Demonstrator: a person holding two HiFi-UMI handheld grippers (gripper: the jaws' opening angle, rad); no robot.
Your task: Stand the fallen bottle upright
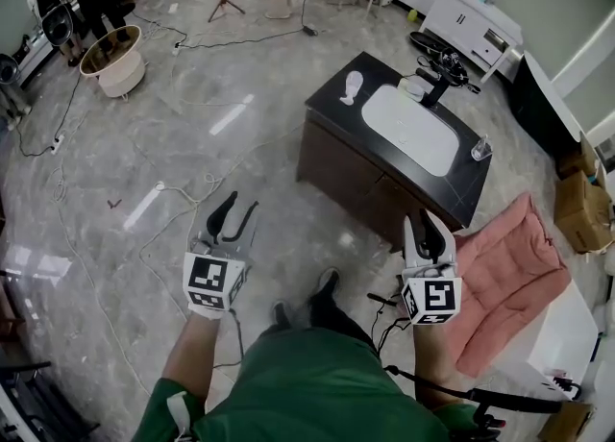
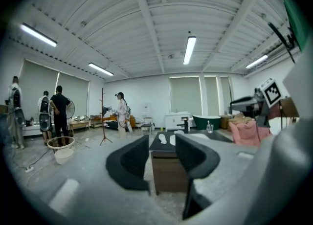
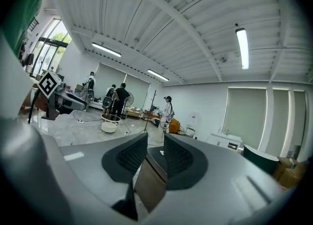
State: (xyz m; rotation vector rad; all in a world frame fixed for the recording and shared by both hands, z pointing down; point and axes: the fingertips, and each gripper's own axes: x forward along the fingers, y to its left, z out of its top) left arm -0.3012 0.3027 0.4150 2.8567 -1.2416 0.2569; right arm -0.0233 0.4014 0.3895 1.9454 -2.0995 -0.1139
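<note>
We hold our left gripper [image 1: 242, 203] and right gripper [image 1: 425, 225] above the floor, both released, with nothing between their jaws. The clear bottle [image 1: 353, 87] lies fallen near the left end of the dark sink counter [image 1: 330, 110], just beside the white basin [image 1: 408, 129].

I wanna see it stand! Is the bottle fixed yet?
Not yet. The bottle lies on its side on the dark counter. Nothing is in hand: the left gripper and right gripper are open, empty, away from it. Reaching, gripping and standing it remain.
</note>
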